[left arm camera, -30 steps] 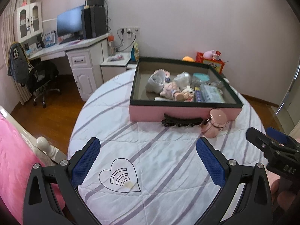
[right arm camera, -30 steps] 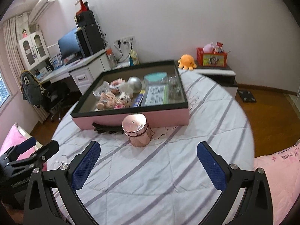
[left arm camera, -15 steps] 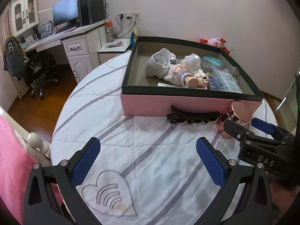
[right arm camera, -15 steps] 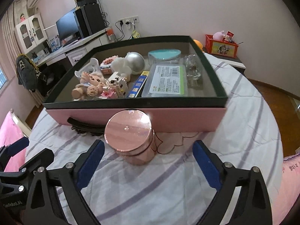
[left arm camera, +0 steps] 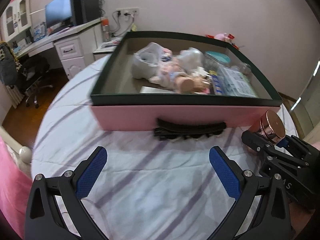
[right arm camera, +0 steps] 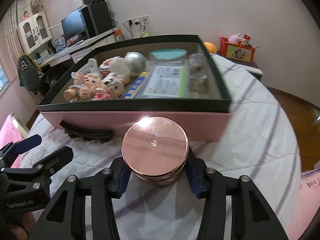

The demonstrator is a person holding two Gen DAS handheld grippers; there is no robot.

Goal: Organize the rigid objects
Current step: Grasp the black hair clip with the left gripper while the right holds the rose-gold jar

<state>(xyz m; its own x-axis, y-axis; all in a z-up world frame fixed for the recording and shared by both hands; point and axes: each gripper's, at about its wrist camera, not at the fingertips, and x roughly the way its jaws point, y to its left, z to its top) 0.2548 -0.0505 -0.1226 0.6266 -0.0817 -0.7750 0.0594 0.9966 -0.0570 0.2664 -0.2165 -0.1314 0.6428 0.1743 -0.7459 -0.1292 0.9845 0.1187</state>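
Pickup of the rose-gold tin [right arm camera: 155,150] is the step in hand. Your right tool [right arm camera: 156,175] has its jaws closing around the tin's body just under the lid, blue pads at each side, the tin squarely between them; whether the pads already press on it, you cannot tell from here. The tin stands upright on the striped bedsheet [right arm camera: 250,140], close against the pink front wall of the storage box [right arm camera: 210,127], toward the wall's right end. A black hair claw clip [left arm camera: 190,131] lies along that same wall to the tin's left, touching or nearly touching it.

Your left tool [left arm camera: 158,172] is wide open and holds nothing, pointed down at the sheet in front of the clip.

Next, you likely need a firm, level squeeze before lifting: the tin looks smooth and round, so it could slip or tilt. Then raise it clear of the box's dark green rim [right arm camera: 132,105] and look for a bare spot inside; the box already holds dolls, a silver ball and flat packets. The clip seems the natural job for your left tool.
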